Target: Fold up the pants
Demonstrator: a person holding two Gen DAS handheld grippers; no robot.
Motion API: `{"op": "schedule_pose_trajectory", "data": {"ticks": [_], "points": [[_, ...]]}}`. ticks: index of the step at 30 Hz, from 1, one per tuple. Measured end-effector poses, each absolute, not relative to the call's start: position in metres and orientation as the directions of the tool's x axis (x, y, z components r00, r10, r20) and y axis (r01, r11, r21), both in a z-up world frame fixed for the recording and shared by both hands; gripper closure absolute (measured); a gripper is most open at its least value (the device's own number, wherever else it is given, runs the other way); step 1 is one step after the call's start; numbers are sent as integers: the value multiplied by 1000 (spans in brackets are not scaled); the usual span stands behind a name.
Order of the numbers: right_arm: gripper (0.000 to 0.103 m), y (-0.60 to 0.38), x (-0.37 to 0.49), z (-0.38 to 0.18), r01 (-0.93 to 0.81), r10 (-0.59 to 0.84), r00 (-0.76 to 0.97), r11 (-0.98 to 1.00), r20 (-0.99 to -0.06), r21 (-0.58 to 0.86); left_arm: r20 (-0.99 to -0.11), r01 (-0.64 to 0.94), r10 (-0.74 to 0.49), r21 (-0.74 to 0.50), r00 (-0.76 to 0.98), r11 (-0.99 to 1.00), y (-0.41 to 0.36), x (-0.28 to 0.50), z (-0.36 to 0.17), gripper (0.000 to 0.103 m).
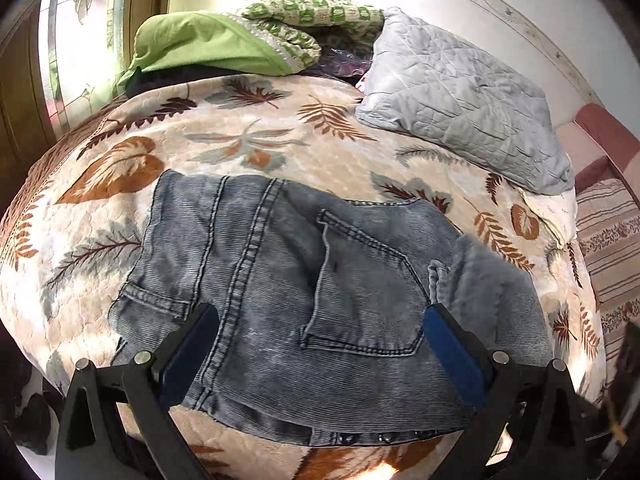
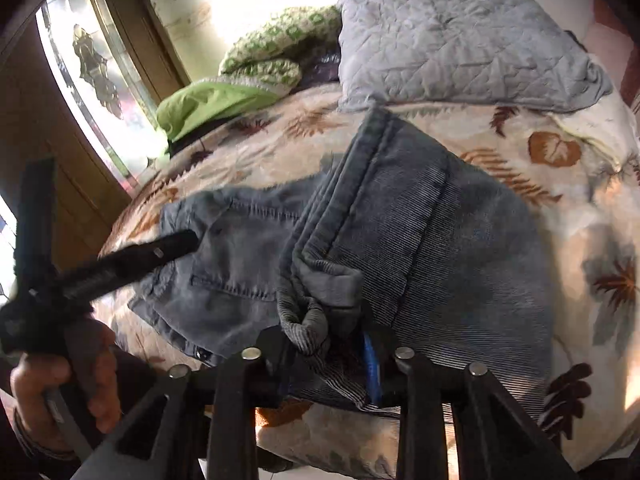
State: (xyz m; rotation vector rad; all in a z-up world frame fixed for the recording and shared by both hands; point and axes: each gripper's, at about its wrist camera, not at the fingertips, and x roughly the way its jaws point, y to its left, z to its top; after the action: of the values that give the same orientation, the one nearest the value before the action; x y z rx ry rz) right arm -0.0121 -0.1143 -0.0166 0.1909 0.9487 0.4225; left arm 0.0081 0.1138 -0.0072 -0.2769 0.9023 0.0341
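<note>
Right claw [image 2: 326, 354]: clenched on a bunched hem of the jeans [image 2: 240, 272], with cloth pinched between its pads at the near edge of the bed; judged to be carrying a leg end over the seat to make the fold.
Left claw [image 1: 320, 344]: released, jaws spread wide over the seat of the jeans, one finger on each side of the back pocket [image 1: 360, 288]; gripping nothing, likely there to pin or smooth the layer underneath.
Jeans: lying on the leaf-print blanket [image 1: 248, 136], seat side up, waistband and rivets at the near edge, one leg doubled back over the seat on the right side.
Why held this way: one end lifted while the rest lies flat should keep the fold square, as far as I can judge.
Beyond the jeans: grey quilted pillow [image 1: 460, 92] to the far right, green pillow [image 1: 200, 44] and green-patterned blanket [image 1: 312, 12] at the far end by the window.
In the way: nothing sits on the jeans; the pillows lie well apart from them. The bunched hem may need flattening.
</note>
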Motion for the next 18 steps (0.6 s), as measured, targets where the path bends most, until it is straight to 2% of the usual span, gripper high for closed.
{"op": "schedule_pose_trajectory", "data": {"ticks": [1,2,5,9,11,13,15,17,18], "points": [[35,-111,-10,-37,-259,462,462,887,-757,383,-783,-146,-91,-227,615,963,115,7,-8,1],[33,-113,-10,-49,-240,489,435,872,-756,426,-785,-141,-98,-230,612,963,114,6,-8,1],[33,-139,-23,-40,-234,578,459,811,-675,536,-775,-105,-129,-244,619,964,101,5,0,1],[30,-202,-38,-25,-145,617,552,734,-561,664,-753,-4,-258,-327,606,945,66,9,11,1],[28,-231,-32,-26,-67,602,596,696,-531,715,-741,45,-340,-387,580,921,46,12,12,1],[28,-253,-28,-47,30,612,579,644,-538,765,-740,83,-411,-438,533,895,25,15,4,1],[28,-263,-27,-72,88,652,533,591,-539,802,-766,97,-460,-470,449,877,5,19,-17,1],[28,-267,-31,-80,86,679,539,545,-499,834,-851,39,-403,-415,336,909,-6,23,-53,1],[28,-268,-33,-78,77,681,545,541,-489,838,-866,24,-391,-405,313,914,-8,21,-65,3]]}}
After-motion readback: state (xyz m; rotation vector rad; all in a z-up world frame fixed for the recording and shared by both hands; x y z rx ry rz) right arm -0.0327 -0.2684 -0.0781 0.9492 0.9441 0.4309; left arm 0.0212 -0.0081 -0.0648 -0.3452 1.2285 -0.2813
